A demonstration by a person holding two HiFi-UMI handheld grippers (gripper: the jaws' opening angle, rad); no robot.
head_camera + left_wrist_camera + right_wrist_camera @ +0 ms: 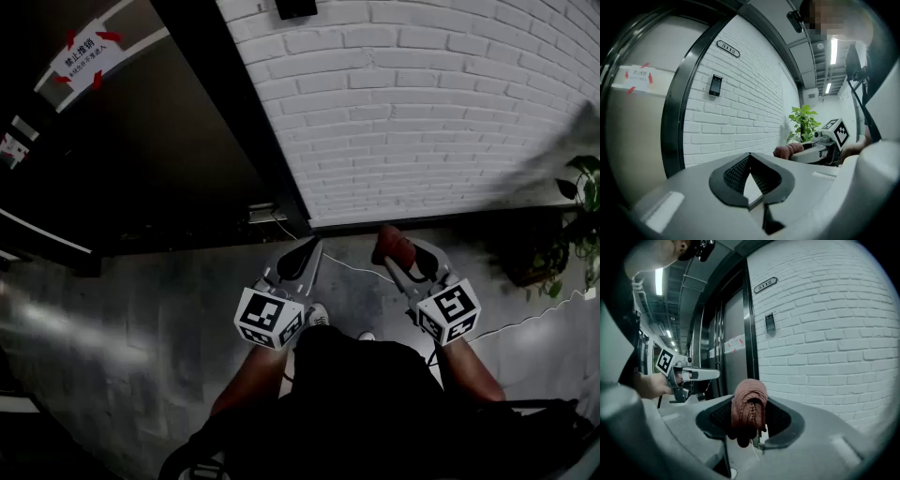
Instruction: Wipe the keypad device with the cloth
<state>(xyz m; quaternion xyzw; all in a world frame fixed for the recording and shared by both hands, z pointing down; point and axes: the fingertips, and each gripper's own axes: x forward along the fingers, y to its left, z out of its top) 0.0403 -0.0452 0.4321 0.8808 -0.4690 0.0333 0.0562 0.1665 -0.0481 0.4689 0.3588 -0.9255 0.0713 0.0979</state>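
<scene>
The keypad device (715, 86) is a small dark panel high on the white brick wall, right of the dark door frame; it also shows in the right gripper view (770, 323). A reddish-brown cloth (749, 408) is bunched between the jaws of my right gripper (751, 418), which is shut on it. From the head view the cloth (395, 244) and right gripper (387, 255) hang low near the foot of the wall, well short of the keypad. My left gripper (312, 247) is beside it, jaws shut and empty (750, 157).
A dark door (141, 141) with a red-cornered sticker (84, 56) stands left of the brick wall (422, 112). A number plate (728, 48) hangs above the keypad. A potted plant (583, 211) is at the right, and a thin cable (525, 319) runs across the grey floor.
</scene>
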